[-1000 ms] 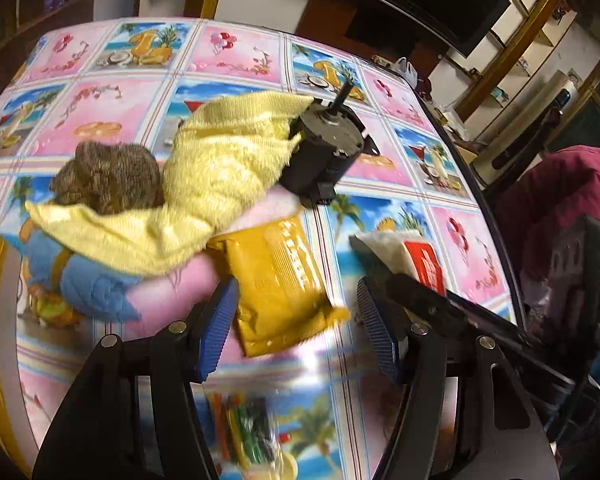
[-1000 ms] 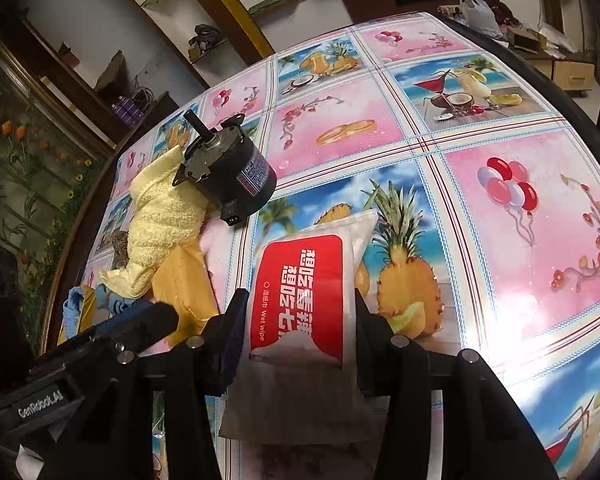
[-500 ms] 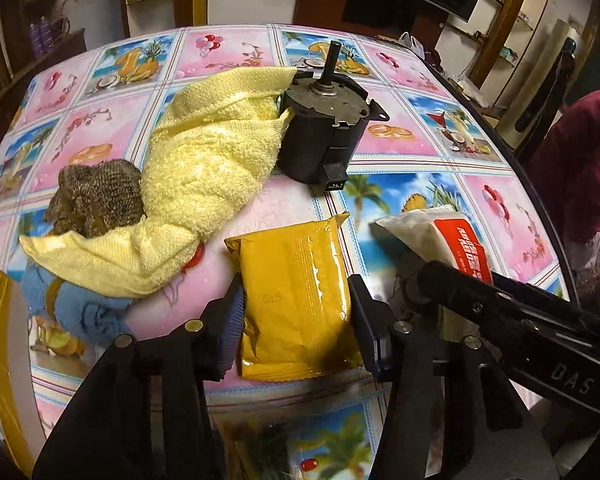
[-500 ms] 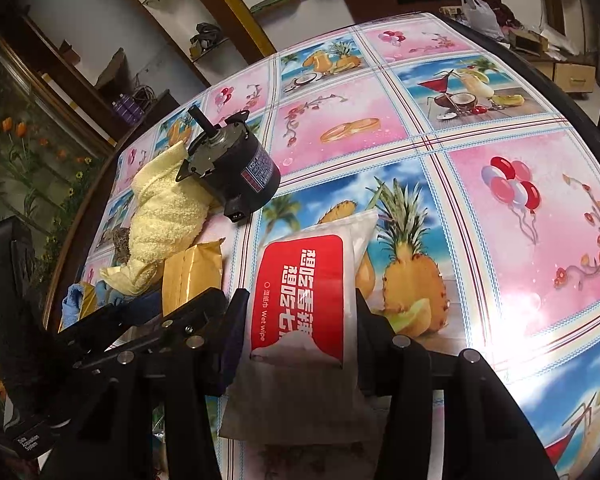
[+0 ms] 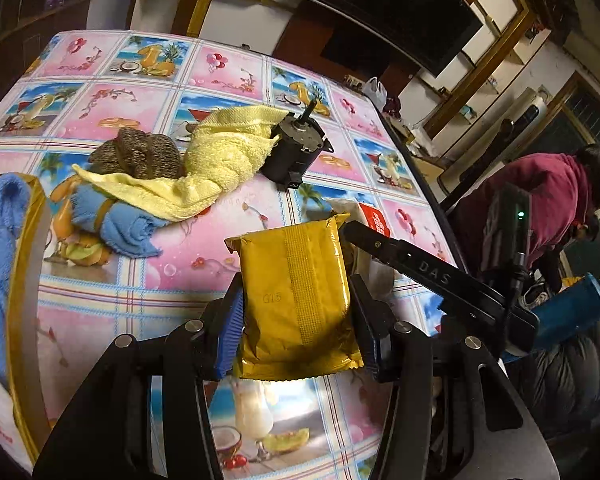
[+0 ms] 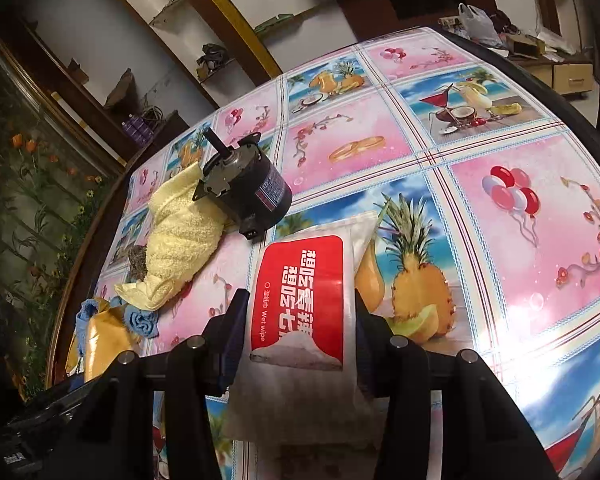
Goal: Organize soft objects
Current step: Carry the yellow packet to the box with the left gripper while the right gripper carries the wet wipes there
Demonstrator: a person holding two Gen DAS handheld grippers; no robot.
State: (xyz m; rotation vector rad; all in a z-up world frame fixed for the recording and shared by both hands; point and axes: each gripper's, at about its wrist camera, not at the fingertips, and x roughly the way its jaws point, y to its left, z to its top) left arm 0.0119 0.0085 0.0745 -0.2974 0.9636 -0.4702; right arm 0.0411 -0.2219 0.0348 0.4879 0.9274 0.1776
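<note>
Glossy fruit-print tablecloth [image 6: 480,128] under both tongs: left tongs [image 5: 298,330] clamp yellow packet [image 5: 296,300], right tongs [image 6: 298,336] clamp wet-wipe pack [image 6: 300,300].

Looks like somebody's living room, pretty lived-in. The bench [image 6: 480,168] wears a glossy plastic cloth printed with pineapples, cocktails and balloons, the kind you get on a home dining table. Behind it there's a big dark TV [image 5: 400,12] on the wall with wood-trimmed shelves [image 5: 496,32] around it, holding small odds and ends. The right wrist view shows more wall shelves [image 6: 216,60] with clutter, a low cabinet [image 6: 572,76], a plastic bag [image 6: 476,20] and fake orange flowers [image 6: 24,148] on a trellis. A person [image 5: 552,204] in a maroon top is bent over off to the side.
</note>
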